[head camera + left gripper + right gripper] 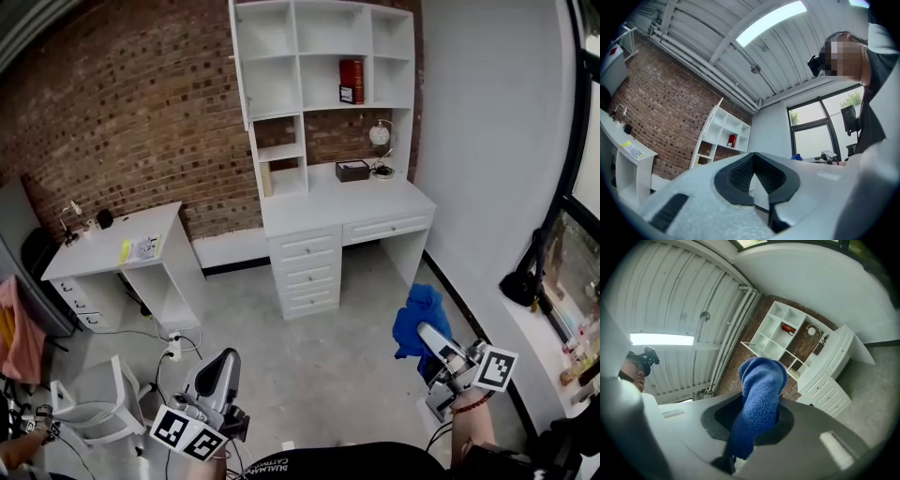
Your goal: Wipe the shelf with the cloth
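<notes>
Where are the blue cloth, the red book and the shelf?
blue cloth (761,391): right gripper view, its fold between the jaws.
red book (352,73): head view, its front cover.
shelf (270,86): head view, back of an empty compartment.

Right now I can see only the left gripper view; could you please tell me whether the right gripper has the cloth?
Observer: Yes. The right gripper is shut on the blue cloth, which sticks up from between its jaws.
Operator: Thank you. What stands under the shelf?
Observer: A white desk with drawers.
Operator: Is anything on it?
Observer: A dark box sits near the back.
</notes>
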The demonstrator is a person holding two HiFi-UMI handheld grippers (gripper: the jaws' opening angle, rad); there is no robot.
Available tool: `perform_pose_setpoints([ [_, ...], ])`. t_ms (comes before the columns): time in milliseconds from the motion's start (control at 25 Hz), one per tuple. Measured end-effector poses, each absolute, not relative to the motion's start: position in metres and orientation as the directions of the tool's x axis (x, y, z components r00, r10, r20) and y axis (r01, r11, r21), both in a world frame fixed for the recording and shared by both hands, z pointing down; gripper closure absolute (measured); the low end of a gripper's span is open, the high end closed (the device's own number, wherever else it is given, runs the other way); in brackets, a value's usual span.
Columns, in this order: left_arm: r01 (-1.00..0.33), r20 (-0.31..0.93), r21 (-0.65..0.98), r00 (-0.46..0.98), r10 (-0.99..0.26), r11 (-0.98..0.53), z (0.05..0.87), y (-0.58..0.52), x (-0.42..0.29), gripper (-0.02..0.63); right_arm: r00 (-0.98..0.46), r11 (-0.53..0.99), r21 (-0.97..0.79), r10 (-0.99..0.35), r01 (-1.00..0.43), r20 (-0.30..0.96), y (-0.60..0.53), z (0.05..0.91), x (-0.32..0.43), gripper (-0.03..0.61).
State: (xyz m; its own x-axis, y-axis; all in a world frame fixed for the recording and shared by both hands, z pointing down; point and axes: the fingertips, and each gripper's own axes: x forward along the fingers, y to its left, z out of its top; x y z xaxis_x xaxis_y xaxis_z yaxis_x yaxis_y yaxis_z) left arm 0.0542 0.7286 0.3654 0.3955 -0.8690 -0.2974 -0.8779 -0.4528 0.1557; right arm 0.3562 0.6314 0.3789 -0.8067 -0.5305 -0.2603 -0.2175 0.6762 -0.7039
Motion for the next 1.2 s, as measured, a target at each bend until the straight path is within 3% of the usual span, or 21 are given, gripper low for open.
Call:
perform_pose_setpoints([
  [240,-0.883,-0.35,0.157,0.369,-0.861,-0.442,0.352,0.637,0.092,0.612,-0.803,0.702,-0.679,-0.523,-0.216,-0.285,0.537,0.367,0.399,0.52],
  [560,-0.906,-0.297,0.183,0.319,-0.9,-0.381,0.36,0.577,0.098,0.612,-0.846,0.675,-0.721,-0.468,-0.156,-0.256,0.464,0.385,0.389,0.52],
  [1200,-0.861,-0.274,0.167,0.428,-0.861,-0.481,0.362,0.407,0.032,0.612,-0.789,0.602,-0.766,-0.574,-0.226,-0.219,0.323,0.408,0.324,0.52],
])
